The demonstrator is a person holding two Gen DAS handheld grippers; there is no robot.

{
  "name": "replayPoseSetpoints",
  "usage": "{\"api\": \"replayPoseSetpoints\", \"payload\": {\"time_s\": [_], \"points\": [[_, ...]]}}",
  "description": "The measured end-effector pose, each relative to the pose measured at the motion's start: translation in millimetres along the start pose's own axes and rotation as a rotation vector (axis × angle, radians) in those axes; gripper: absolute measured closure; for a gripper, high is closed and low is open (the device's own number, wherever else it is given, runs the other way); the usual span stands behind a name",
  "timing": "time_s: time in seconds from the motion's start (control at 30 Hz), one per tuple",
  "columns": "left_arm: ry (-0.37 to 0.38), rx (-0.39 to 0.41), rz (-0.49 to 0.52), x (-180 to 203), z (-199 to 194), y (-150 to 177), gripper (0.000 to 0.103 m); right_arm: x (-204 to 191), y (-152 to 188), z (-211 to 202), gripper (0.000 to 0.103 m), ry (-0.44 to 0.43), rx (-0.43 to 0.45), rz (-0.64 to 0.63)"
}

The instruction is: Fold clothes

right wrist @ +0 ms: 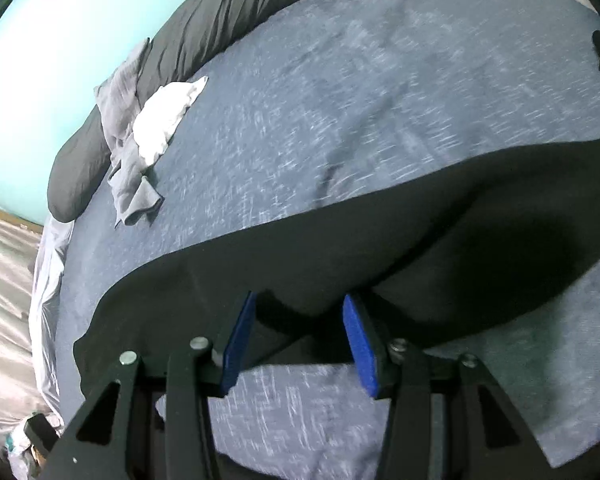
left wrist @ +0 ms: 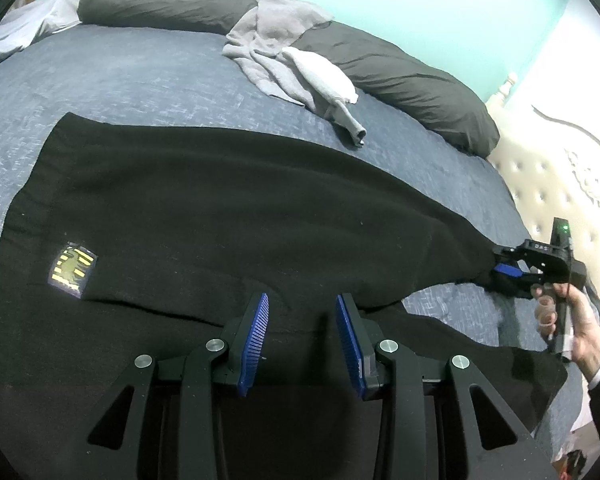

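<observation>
We carried two matching black grippers: the left gripper (left wrist: 302, 338) had ribbed blue pads (left wrist: 254, 344) and round silver screws behind its fingers. The right gripper (right wrist: 300, 344) showed a green light behind its claw, and our right hand (left wrist: 572, 320) wore a dark sleeve with a white cuff.

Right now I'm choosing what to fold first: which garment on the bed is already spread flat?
The black garment with the yellow patch, nearest both grippers. It lies spread across the blue bedspread; the grey garment and white one sit crumpled by the pillows.
</observation>
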State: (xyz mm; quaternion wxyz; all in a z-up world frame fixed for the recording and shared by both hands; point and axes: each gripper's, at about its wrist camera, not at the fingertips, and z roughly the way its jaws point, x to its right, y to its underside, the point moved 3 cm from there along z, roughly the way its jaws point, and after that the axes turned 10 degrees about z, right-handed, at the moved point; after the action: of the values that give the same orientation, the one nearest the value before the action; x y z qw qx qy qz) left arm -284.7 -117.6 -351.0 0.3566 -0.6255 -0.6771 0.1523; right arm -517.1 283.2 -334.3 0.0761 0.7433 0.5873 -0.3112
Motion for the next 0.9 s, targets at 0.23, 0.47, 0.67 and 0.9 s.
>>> {"api": "replayPoseSetpoints", "payload": {"time_s": [0.23,0.47,0.67,0.9], "points": [[0.005,0.0,-0.004,-1,0,-1,0.065,-6,-8,-8,0.098,-0.029,0.052,0.007],[0.009,0.003,-0.005,0,-2,-1,0.065,-2,16,-44,0.1,-0.079,0.057,-0.018],[0.012,0.005,-0.007,1,-2,-1,0.065,21,61,-27,0.1,0.003,-0.087,-0.015],[0.015,0.003,-0.006,2,-1,-1,0.064,34,76,-6,0.1,0.041,-0.146,-0.024]]}}
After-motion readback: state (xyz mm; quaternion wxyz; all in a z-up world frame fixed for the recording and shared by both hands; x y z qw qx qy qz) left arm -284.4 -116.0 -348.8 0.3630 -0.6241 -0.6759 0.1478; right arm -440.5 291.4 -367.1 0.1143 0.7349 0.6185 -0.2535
